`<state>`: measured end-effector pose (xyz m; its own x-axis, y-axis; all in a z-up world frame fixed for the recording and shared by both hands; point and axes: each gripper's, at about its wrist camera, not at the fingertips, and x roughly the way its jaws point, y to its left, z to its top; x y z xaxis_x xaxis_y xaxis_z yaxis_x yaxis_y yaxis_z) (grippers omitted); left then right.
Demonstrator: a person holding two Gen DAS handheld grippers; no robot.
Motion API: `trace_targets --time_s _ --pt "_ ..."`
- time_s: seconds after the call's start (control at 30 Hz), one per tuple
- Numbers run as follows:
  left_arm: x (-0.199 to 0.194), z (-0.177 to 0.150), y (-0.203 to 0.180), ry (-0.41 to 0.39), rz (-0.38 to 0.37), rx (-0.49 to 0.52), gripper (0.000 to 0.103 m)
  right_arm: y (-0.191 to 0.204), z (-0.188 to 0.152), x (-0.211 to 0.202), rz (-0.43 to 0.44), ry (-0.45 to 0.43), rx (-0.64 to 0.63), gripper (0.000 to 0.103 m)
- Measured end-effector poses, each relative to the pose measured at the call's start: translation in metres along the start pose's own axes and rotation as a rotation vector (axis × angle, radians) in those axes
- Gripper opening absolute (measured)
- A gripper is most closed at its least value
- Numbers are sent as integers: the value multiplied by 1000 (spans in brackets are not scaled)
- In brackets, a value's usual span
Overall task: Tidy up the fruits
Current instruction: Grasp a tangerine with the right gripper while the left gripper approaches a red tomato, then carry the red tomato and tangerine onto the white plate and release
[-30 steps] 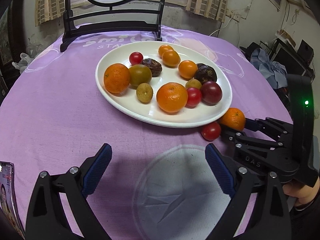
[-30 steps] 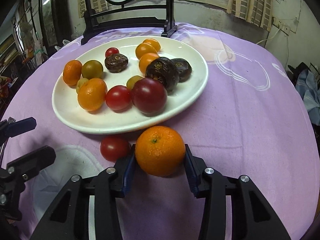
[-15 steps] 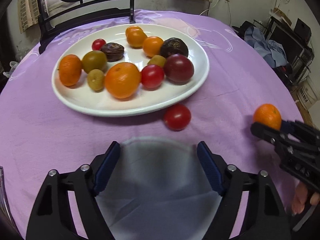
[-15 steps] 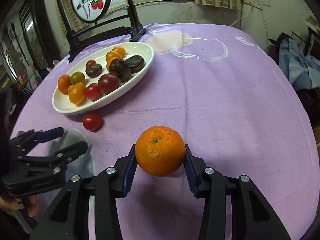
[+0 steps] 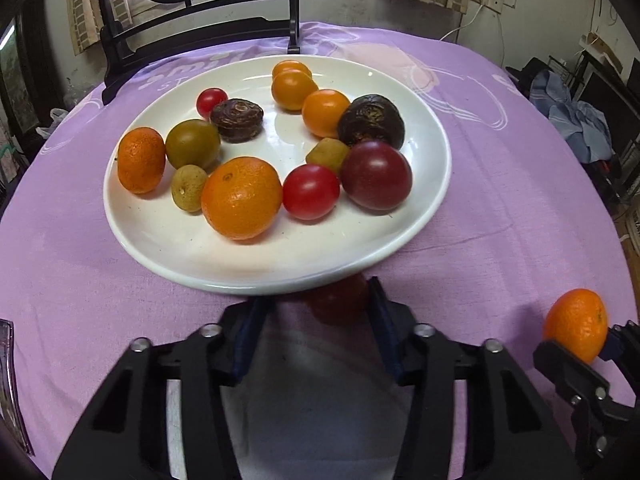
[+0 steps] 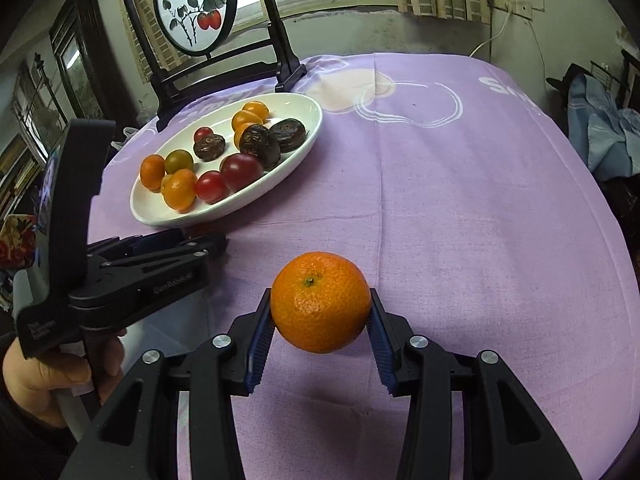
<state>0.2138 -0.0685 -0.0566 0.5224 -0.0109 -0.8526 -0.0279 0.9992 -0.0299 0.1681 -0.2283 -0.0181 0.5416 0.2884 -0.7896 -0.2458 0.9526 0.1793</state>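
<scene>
A white plate (image 5: 280, 264) on the purple cloth holds several oranges, tomatoes and dark fruits; it also shows in the right wrist view (image 6: 152, 208). My left gripper (image 5: 316, 312) is open at the plate's near rim, with a loose red tomato (image 5: 340, 300) between its fingers, beside the right finger. Whether the pads touch it I cannot tell. My right gripper (image 6: 320, 316) is shut on an orange (image 6: 320, 300) and holds it above the cloth, right of the plate. The orange also shows in the left wrist view (image 5: 576, 324).
A dark wooden screen stand (image 6: 240, 68) with a round painted panel stands behind the plate. A white patch (image 5: 320, 400) marks the cloth under my left gripper. Clothes (image 6: 600, 120) lie off the table's right edge. A phone (image 5: 8, 380) is at the left.
My left gripper moved forward to the plate's rim and narrowed around the loose tomato. My right gripper lifted the orange and carried it right, away from the plate.
</scene>
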Motion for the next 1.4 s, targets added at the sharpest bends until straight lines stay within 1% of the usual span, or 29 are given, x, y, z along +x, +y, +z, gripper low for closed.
trace_targets --time_s 0.03,0.07,0.3,0.43,0.57,0.7,0.77,0.93,1.1,1.23,1.4 --pt "-2 -1 -1 8 -21 4 29 -1 0 -1 -2 -1 0 45" --pt "-4 -3 -1 11 -10 6 28 -1 0 -1 -3 -3 3 45" --pt "-19 -20 9 8 -28 -3 28 -1 0 -3 -14 -22 -4 45" --pt "-37 -36 16 -31 -23 11 28 0 -1 -1 27 -17 5 45" --pt "-55 -50 20 -73 -14 47 28 9 -3 -2 25 -30 -22 45" --pt "-70 -53 26 -101 -27 63 28 19 -4 -5 26 -49 -46 45" --pt "-78 -50 32 -120 -33 67 28 27 -2 -11 26 -73 -67 45" --pt "-92 -30 44 -164 -36 76 28 47 12 -18 32 -111 -127 45" --pt "-96 6 59 -203 -26 69 28 72 47 -8 14 -123 -184 45" --pt "-90 38 78 -222 -21 33 28 88 70 6 13 -130 -210 45" --pt "-72 68 89 -228 -11 25 28 108 91 30 23 -125 -251 45"
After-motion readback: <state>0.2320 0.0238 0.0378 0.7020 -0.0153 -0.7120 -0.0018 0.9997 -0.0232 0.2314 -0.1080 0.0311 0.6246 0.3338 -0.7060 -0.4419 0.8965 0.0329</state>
